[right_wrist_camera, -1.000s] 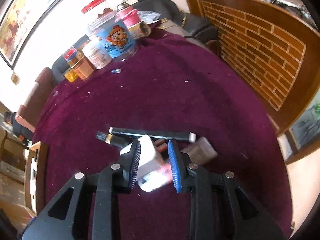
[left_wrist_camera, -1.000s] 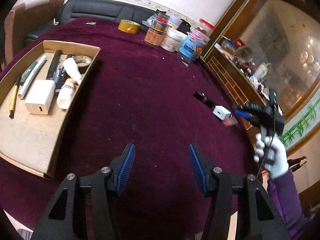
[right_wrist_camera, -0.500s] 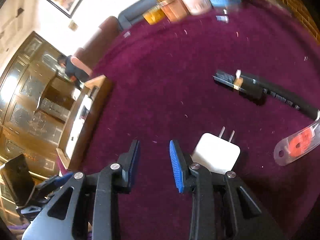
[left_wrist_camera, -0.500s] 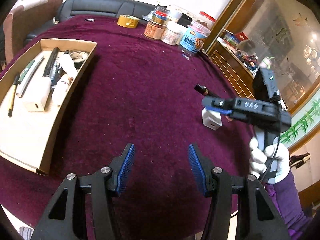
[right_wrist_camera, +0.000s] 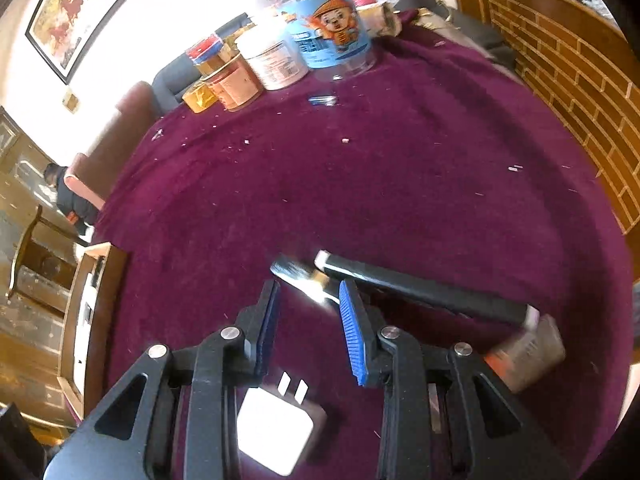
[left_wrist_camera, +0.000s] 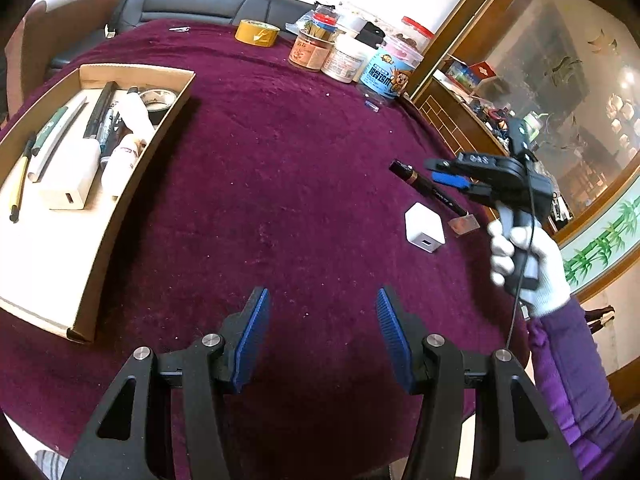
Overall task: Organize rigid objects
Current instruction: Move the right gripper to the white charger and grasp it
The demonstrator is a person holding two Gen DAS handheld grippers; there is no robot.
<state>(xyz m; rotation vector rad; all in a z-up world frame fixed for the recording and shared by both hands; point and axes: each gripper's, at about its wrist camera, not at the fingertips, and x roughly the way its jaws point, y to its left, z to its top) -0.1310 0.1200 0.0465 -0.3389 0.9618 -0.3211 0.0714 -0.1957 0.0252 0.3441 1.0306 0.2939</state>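
Left gripper (left_wrist_camera: pixel 322 336) hangs low over the near part of the maroon counter (left_wrist_camera: pixel 280 168), jaws wide apart, nothing between them. Right gripper (right_wrist_camera: pixel 308 320) jaws also apart and empty; in the left wrist view it is up in the air at right, held by a white-gloved hand (left_wrist_camera: pixel 528 264) with a purple sleeve. White charger (right_wrist_camera: pixel 276 432) lies on the cloth under the right gripper's body, behind the fingertips, prongs pointing far. Not touched by either pad. In the left view the charger (left_wrist_camera: pixel 424 228) sits right of centre, well apart from the left gripper. Just past the right fingertips lies a dark pen (right_wrist_camera: pixel 308 280), blurred, and a long black bar (right_wrist_camera: pixel 424 290) running to the right. A clear plastic tag (right_wrist_camera: pixel 524 354) with red is at the bar's right end. Cardboard tray (left_wrist_camera: pixel 100 216) at left holds pens, white bottles, a white power block and a tape roll. Far edge: yellow tape roll (left_wrist_camera: pixel 257 32), jars and tubs (left_wrist_camera: pixel 346 58), a blue cartoon tub (right_wrist_camera: pixel 334 36). Black sofa behind, brick-pattern wood panel at right, framed picture on the wall.
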